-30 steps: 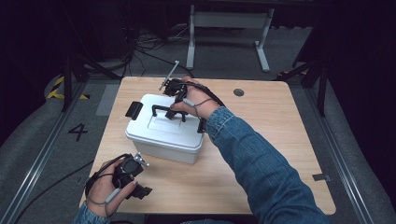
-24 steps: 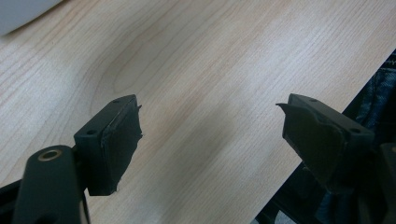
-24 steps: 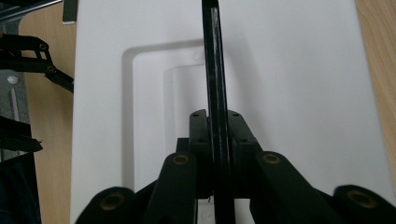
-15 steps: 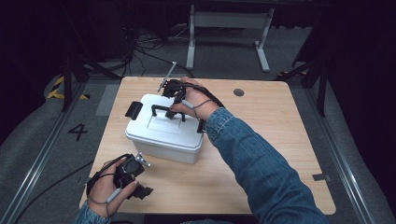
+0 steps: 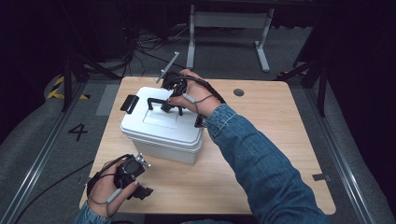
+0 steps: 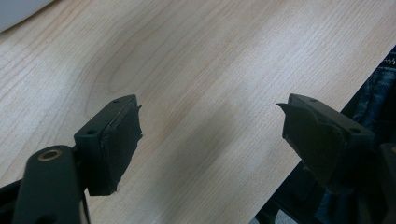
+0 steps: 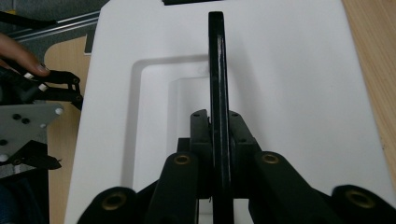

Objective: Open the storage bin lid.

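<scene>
The one thing I can read is a dark numeral "4" (image 5: pixel 77 131), marked on the grey floor (image 5: pixel 46 140) beside the table (image 5: pixel 261 158), at about nine o'clock from the table's middle. Nothing else near me carries legible writing.

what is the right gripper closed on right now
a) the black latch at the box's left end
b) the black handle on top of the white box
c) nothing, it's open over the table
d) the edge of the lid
b) In the right gripper view the right gripper is shut, with the thin black handle running up between its fingers over the white box.
</scene>
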Tool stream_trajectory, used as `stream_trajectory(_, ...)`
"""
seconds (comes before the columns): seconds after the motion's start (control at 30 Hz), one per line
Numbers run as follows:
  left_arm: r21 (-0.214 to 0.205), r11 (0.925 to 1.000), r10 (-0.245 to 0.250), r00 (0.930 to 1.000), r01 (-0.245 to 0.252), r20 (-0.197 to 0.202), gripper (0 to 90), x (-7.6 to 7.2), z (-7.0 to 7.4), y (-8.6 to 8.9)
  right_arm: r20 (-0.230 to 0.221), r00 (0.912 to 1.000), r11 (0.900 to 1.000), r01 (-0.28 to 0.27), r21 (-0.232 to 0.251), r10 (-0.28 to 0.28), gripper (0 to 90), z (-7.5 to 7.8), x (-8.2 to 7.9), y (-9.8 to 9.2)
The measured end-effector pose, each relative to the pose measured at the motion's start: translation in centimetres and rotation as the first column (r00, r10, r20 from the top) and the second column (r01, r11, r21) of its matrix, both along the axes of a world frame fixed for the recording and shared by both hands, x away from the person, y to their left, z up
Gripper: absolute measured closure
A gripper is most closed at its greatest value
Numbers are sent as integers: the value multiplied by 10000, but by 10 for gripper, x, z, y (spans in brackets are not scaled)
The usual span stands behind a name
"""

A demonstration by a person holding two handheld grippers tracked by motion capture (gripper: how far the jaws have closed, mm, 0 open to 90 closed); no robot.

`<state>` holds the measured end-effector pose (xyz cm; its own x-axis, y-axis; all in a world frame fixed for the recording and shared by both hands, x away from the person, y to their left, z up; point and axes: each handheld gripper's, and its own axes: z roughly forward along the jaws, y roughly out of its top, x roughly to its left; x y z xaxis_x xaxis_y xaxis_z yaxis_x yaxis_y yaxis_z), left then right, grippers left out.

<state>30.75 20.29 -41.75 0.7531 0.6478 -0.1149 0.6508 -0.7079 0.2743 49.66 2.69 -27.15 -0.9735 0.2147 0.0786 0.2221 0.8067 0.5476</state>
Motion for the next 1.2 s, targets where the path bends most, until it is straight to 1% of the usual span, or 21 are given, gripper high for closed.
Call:
stream_trajectory(0.03,-43,10000,-11,10000,11,-48,203,0,0,0,5,10000,10000,9,39,-9,844,2,-1,0)
stream_trajectory(0.1,11,10000,9,10000,-8,-84,204,0,0,-1,177,9998,10000,-53,72,52,844,7,-2,-2)
stream_trajectory(0.17,4,10000,8,10000,-8,-67,204,0,-1,-1,203,9998,9999,-76,92,74,843,9,-2,-3)
stream_trajectory(0.27,-26,10000,57,10000,-58,-73,204,0,-1,-1,264,9996,9998,-110,174,105,843,17,-4,-5)
stream_trajectory(0.37,11,10000,-57,10000,57,-56,204,0,-1,-2,426,9988,9994,-252,216,243,844,24,-5,-8)
stream_trajectory(0.53,-29,10000,-17,10000,17,-49,204,0,-1,-2,424,9989,9994,-201,278,189,844,29,-6,-11)
stream_trajectory(0.67,-28,10000,-16,10000,16,-49,204,0,-1,-2,467,9987,9995,-204,260,191,844,32,-6,-14)
stream_trajectory(0.7,-26,10000,-17,10000,17,-61,204,0,-1,-2,419,9989,9996,-198,215,189,844,34,-7,-15)
stream_trajectory(0.73,-23,10000,-29,10000,29,-65,204,0,-1,-2,466,9986,9994,-276,209,266,844,34,-7,-16)
stream_trajectory(0.8,-39,10000,-47,10000,47,-76,204,1,-2,-2,456,9985,9995,-293,101,288,844,36,-9,-21)
stream_trajectory(0.93,-48,10000,-8,9999,7,-120,204,0,-2,-2,540,9982,9996,-265,98,260,844,39,-10,-28)
stream_trajectory(1.13,36,10000,-49,9999,50,-149,204,1,-2,-4,839,9964,9999,54,146,-66,844,47,-15,-50)
stream_trajectory(1.2,24,10000,-86,9999,86,-94,204,2,-3,-4,886,9960,9997,104,206,-122,844,50,-15,-58)
